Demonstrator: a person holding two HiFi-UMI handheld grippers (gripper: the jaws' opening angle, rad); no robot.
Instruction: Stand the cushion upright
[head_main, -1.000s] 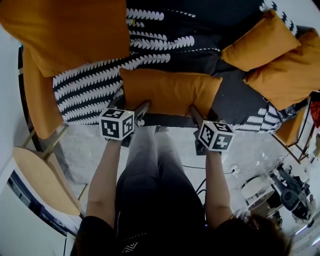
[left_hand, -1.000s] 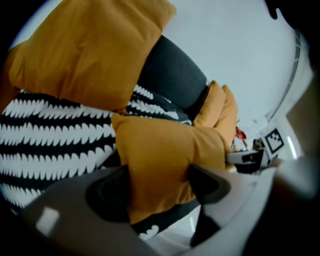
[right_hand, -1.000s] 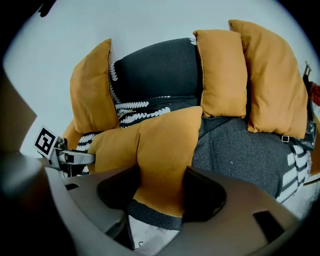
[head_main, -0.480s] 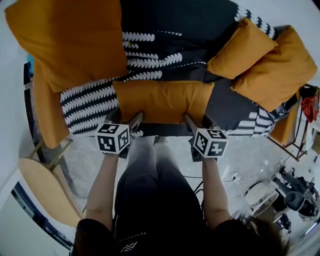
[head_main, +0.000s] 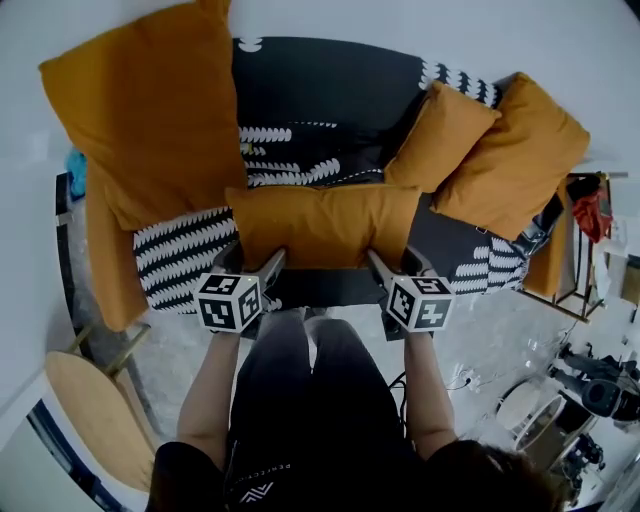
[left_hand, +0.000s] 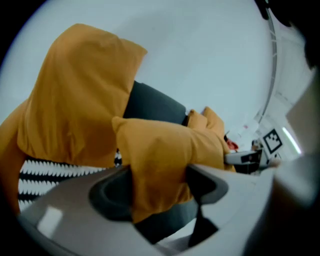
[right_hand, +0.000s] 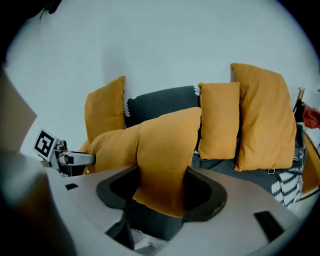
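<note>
- The sofa (head_main: 330, 90) is dark grey and stands against a pale wall, filling the top half of the head view.
- A black throw with a white leaf pattern (head_main: 185, 255) covers the left part of the seat.
- A big orange pillow (head_main: 150, 110) leans up at the sofa's left end.
- Two more orange pillows, a larger one (head_main: 515, 150) and a smaller one (head_main: 440, 135), stand side by side at the right end.
- The cushion (head_main: 325, 225), also orange and long, lies sideways over the front of the seat, between the big pillow and the right-hand pair. It is stretched from one gripper to the other, and in both gripper views it rises out of the jaws.
- A round wooden table (head_main: 95, 420) sits on the floor at lower left, well apart from the cushion.
- The left gripper (head_main: 250, 258) holds the cushion's left end. Its jaws have just been closing, and its fingers pinch a thick fold of the orange fabric between them (left_hand: 160, 185).
- The right gripper (head_main: 397, 262) holds the cushion's right end. Its fingers likewise squeeze a fold of fabric, which bulges above the pads (right_hand: 162, 187).
</note>
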